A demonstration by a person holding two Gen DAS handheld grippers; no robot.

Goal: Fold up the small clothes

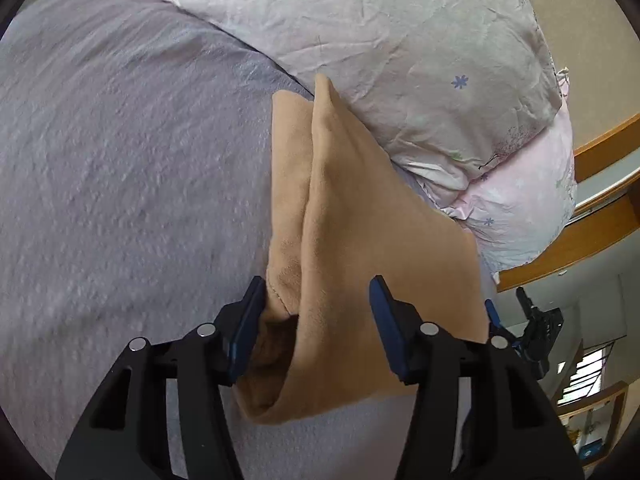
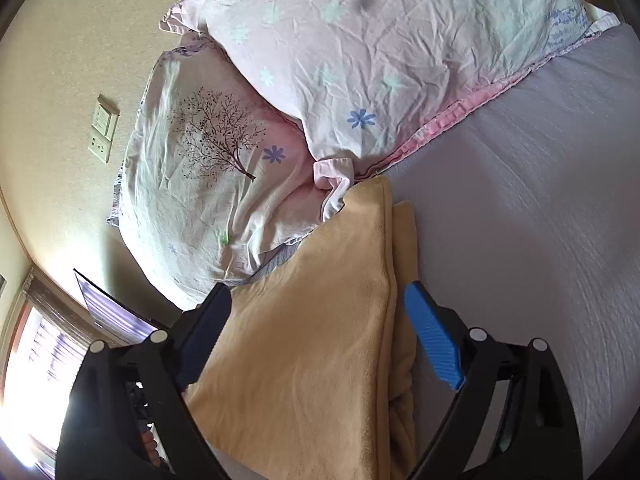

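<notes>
A: Nearest the lens?
B: Left gripper (image 1: 318, 304) has its jaws apart with the tan garment (image 1: 340, 240) bunched between them; right gripper (image 2: 320, 316) likewise spread around it.
A: Beyond?
B: Garment lies on the lilac bedsheet (image 1: 120, 160); its far tip touches the floral pillows (image 2: 320, 40).

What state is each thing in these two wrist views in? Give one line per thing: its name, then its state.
tan cloth: folded over on itself, lying on the bed between both grippers' fingers.
left gripper: open, fingers either side of the cloth.
right gripper: open, straddling the cloth.
top pillow: creased, lying on the lower pillow.
lower pillow: partly covered, against the wall.
bedsheet: spread, lightly wrinkled.
</notes>
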